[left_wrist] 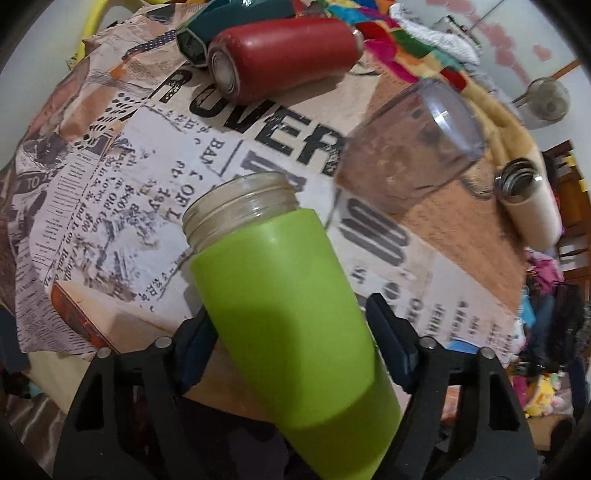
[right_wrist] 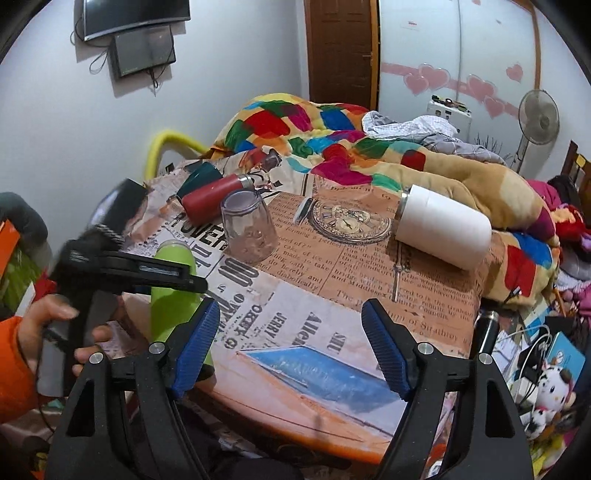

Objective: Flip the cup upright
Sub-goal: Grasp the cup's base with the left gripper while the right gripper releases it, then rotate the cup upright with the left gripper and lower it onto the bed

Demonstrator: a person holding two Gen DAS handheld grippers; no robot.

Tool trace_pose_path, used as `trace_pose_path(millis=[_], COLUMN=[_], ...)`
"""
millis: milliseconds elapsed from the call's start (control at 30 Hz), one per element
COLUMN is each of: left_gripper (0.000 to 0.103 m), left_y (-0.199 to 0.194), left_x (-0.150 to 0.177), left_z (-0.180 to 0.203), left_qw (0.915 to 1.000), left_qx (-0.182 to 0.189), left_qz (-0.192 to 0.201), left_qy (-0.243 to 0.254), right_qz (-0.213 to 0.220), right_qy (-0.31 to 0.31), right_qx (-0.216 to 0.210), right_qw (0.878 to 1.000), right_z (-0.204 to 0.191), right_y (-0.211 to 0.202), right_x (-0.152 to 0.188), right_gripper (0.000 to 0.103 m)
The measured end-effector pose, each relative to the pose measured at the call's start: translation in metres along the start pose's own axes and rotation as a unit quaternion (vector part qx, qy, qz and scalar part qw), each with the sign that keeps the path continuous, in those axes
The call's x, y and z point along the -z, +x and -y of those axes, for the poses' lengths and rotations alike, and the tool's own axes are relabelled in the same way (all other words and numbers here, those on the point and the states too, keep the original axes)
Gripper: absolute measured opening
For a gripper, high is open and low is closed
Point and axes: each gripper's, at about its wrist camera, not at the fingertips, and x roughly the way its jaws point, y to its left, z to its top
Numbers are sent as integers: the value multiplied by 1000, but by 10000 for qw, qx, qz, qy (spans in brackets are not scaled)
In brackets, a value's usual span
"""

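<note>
My left gripper (left_wrist: 291, 325) is shut on a green cup (left_wrist: 291, 332) with a clear threaded mouth, held tilted above the table's near edge, mouth pointing up and away. The same green cup (right_wrist: 171, 291) shows in the right wrist view at the left, nearly upright, gripped by the left gripper (right_wrist: 162, 273). My right gripper (right_wrist: 291, 332) is open and empty above the near side of the table (right_wrist: 369, 288). A clear glass (right_wrist: 249, 229) stands upside down mid-table; it also shows in the left wrist view (left_wrist: 410, 147).
A red bottle (left_wrist: 280, 55) and a dark green cup (left_wrist: 221, 29) lie on their sides at the table's far side. A white flask (right_wrist: 443, 229) lies on its side at the right. A colourful blanket (right_wrist: 369, 155) lies behind the table.
</note>
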Motion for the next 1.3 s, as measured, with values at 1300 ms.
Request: trace_pose_path(millis=[1300], left_gripper=[62], left_y=[-102], left_x=[19], left_z=[111], left_qw=[9407], left_qx=[113], left_qz=[2300], left_qy=[2492], right_qz=[204], right_qy=[435], right_qx=[361], right_qw=[9982], right_z=[18], right_y=[-6], right_x=[-9], right_gripper=[77])
